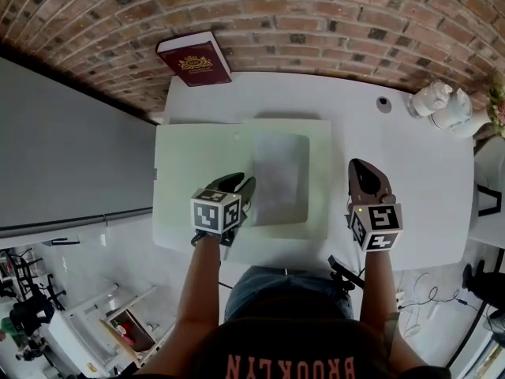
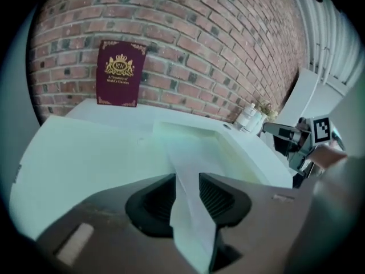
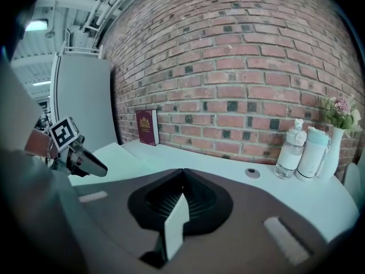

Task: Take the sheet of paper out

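The sheet of paper [image 1: 280,176] lies mid-frame on the open green folder [image 1: 197,164], seemingly already out. The left gripper [image 1: 243,186] gapes wide, the sheet's edge loose between its jaws. The right gripper [image 1: 361,168], at right, is closed on nothing visible. Next, probably, the left backs off without dragging the paper.

The white desk [image 1: 410,172] carries a pale green folder [image 1: 189,180] beneath the left tongs [image 1: 241,184]. A red book [image 1: 194,58] stands beyond them.
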Available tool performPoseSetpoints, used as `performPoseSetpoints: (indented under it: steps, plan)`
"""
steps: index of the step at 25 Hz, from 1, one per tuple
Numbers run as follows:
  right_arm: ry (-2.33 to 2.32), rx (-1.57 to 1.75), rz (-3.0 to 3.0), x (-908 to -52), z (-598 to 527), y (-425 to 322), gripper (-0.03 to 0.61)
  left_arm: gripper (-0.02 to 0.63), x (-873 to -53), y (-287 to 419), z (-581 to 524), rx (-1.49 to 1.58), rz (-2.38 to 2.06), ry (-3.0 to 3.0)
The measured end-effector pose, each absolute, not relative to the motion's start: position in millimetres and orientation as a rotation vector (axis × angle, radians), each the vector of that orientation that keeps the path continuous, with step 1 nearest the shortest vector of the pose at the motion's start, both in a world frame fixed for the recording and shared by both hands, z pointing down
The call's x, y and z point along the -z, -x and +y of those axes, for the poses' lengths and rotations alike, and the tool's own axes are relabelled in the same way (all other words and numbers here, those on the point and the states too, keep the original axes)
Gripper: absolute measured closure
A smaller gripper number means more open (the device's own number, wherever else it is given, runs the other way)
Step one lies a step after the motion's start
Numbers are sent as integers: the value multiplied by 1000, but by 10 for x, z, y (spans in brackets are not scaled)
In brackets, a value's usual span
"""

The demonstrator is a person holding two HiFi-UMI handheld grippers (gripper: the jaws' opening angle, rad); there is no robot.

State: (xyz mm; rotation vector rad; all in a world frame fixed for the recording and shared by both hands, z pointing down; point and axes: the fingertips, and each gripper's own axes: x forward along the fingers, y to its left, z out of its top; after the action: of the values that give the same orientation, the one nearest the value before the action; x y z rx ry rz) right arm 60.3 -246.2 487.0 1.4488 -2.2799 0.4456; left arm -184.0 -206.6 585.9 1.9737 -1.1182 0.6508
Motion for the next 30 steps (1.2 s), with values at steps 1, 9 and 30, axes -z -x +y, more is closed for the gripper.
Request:
performPoseSetpoints:
  steps: [1,9,30]
  plan:
    - [-1447,-451,-2271,-4905,-2454,-593,576,477,-5921,1823,-2047,-655,-1097,-1955]
    - [-1460,-467,-2225,-5101,-2378,-619,577,476,-6210,1727,-2009,-719,-1028,-1820]
    - [-1467,-473,-2206,-5167,-2279,-686,577,611,-6340,1760,-1961,-875,-1093,-1738]
